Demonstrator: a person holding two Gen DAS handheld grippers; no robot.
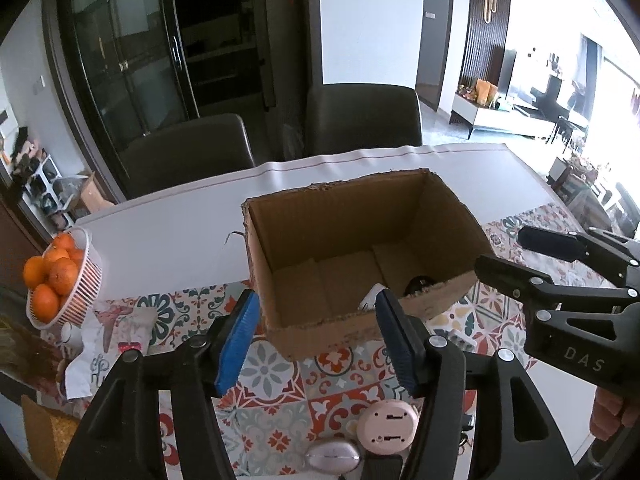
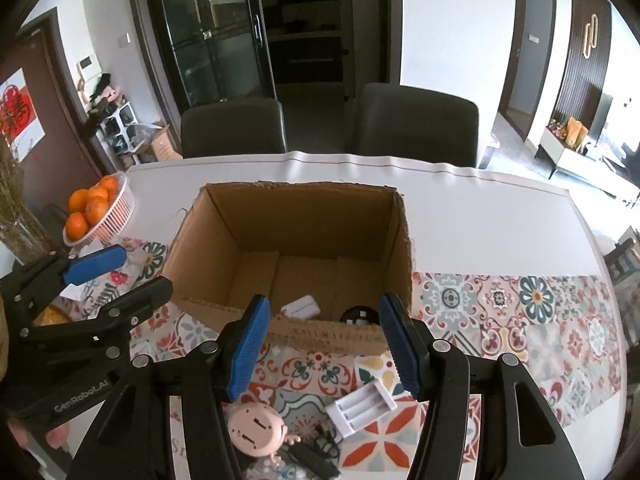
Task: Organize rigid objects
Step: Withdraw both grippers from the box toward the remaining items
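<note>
patterned tablecloth under everything, and your cardboard box [image 2: 288, 240] sits open-topped at its middle so small items drop straight in; a white piece [image 2: 301, 307] and a dark one [image 2: 360, 314] already lie inside. left gripper [image 1: 318, 334] and right gripper [image 2: 324, 340] both hover parted and empty, while the pink gadget [image 2: 256, 428] and battery holder [image 2: 362, 406] wait nearside.

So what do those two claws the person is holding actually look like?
Both are black plastic frames with silver rivets at the joints. The left claw and the right claw each carry two ribbed blue pads. White lettering marks the bodies: "GenRobot.AI" on the left, "DAS" on the right. No cables show.
</note>
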